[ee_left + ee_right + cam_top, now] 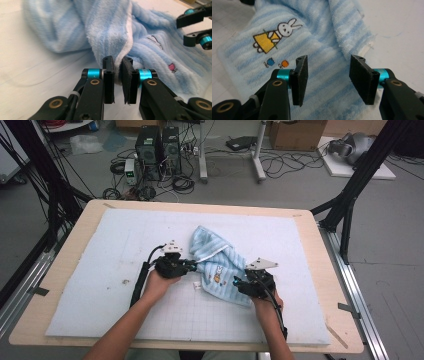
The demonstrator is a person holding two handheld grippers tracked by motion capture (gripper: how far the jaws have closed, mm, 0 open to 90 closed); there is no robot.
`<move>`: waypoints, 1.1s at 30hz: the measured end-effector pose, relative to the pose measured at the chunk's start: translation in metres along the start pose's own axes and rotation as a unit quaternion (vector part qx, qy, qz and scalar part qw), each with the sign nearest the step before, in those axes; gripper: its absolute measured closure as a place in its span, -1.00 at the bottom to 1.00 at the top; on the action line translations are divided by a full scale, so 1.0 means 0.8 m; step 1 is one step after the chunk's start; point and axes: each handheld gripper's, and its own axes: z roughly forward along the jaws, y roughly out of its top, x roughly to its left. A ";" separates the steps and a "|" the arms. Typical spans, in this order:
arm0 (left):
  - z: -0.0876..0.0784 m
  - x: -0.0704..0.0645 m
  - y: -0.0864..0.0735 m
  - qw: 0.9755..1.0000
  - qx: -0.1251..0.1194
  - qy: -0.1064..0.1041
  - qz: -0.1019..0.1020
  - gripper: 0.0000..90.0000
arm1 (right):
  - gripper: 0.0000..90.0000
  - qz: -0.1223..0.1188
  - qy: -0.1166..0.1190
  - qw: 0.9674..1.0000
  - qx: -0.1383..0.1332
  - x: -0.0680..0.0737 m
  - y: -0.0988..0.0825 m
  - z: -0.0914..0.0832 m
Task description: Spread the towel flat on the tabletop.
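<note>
A light blue striped towel [220,260] lies crumpled on the white padded mat, a rabbit picture [274,35] stitched near one corner. My left gripper [192,266] sits at the towel's left side; in the left gripper view its jaws [118,62] stand almost together, pinching the towel's [105,25] white hem. My right gripper [236,282] hovers over the towel's near right corner. Its jaws [328,67] are spread wide above the striped cloth [324,37], nothing pressed between them. The right gripper [195,27] also shows far off in the left gripper view.
The white mat [100,270] covers most of the wooden table [65,265]. A small white scrap [197,285] lies on the mat just left of the towel. Beyond the table, computers [157,150], cables and black frame legs [350,195] stand on the floor.
</note>
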 end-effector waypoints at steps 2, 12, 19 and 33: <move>-0.011 0.009 -0.001 1.000 -0.009 0.003 -0.010 0.80 | 0.15 -0.004 0.013 1.000 0.010 0.003 0.000 0.004; -0.077 0.043 -0.010 0.996 -0.060 -0.019 -0.057 0.80 | 0.48 -0.031 0.054 0.997 0.040 0.016 0.000 0.023; -0.078 0.050 -0.011 0.995 -0.080 0.006 -0.059 0.86 | 0.90 -0.035 0.049 0.997 0.040 0.013 0.001 0.020; -0.049 0.051 -0.020 0.994 -0.052 0.051 -0.083 -0.06 | 0.01 0.030 0.009 1.000 -0.002 -0.012 -0.003 0.001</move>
